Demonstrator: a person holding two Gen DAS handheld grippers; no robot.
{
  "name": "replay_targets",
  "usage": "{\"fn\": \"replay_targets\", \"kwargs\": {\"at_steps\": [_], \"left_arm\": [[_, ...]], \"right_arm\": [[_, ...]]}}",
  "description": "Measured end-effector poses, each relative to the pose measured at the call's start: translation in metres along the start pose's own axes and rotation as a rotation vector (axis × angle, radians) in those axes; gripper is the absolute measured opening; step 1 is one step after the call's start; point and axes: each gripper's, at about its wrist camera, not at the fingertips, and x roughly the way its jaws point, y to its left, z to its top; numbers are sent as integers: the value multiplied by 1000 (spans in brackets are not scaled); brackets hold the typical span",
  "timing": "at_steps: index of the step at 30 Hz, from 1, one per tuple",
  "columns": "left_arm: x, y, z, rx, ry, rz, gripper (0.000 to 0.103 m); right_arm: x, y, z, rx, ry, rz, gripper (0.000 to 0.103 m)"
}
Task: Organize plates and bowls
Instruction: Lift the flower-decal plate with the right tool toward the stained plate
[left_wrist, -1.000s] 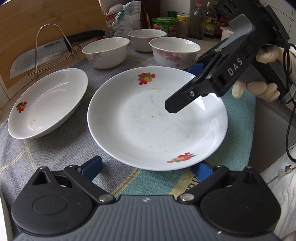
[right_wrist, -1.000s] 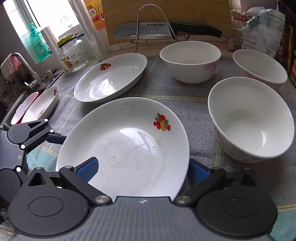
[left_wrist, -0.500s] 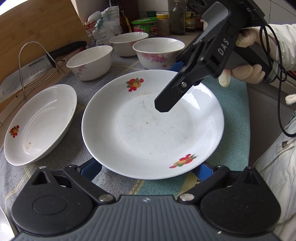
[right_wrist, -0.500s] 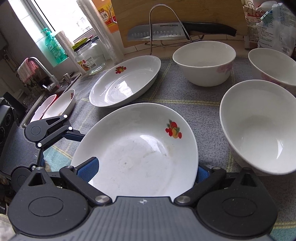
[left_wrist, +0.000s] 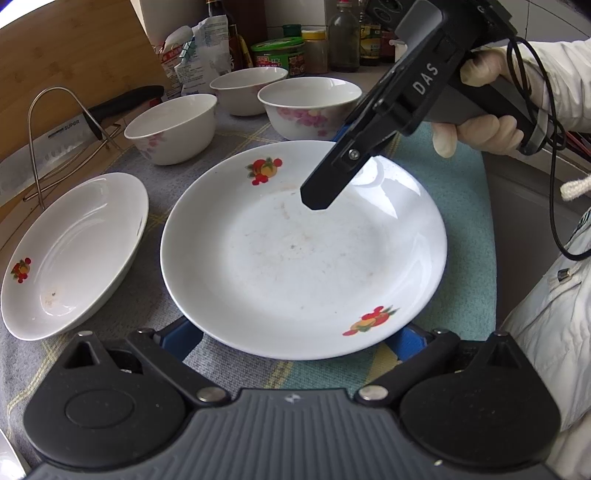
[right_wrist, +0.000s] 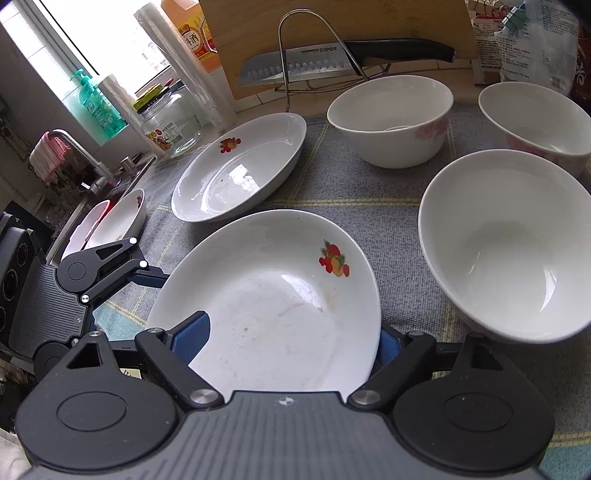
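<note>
Between the blue pads of our left gripper (left_wrist: 295, 338) sits the near edge of the large fruit-patterned plate (left_wrist: 295, 266); the jaws stand wide, one pad at each side of the rim, and we cannot tell whether either pad touches it. Our right gripper (right_wrist: 291, 339) also stands wide, one pad over the plate's inside on the left, the other behind its rim on the right, and again contact is unclear. In the left wrist view one black finger of the right gripper reaches out over the far half of the plate, above its white surface, held by a gloved hand (left_wrist: 487, 129). The plate lies on a grey and teal cloth (left_wrist: 454, 206). Just to the left of our left jaws, close beside the plate, lies a second fruit-patterned plate (left_wrist: 70, 254), tilted with one edge raised. Beyond the plate stand three white bowls with pink flowers: the nearest bowl (left_wrist: 310, 107) just past the plate's far rim, the middle bowl (left_wrist: 171, 125) to its left, and the far bowl (left_wrist: 247, 88) behind them. From the right jaws, two more small plates (right_wrist: 110, 221) lie far to the left by the sink. Farther back, a knife (right_wrist: 332, 55) rests on a wire rack (right_wrist: 306, 37) against a wooden board (right_wrist: 258, 22).
</note>
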Motion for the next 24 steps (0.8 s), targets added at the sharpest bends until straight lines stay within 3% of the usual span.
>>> {"fn": "replay_targets", "kwargs": {"at_steps": [15, 24], "left_arm": [[-8, 3, -6, 14, -14, 18, 100], [-9, 11, -8, 37, -37, -47, 100]], "right_arm": [[1, 7, 2, -21, 22, -17, 93], [1, 0, 4, -2, 8, 1, 93]]}}
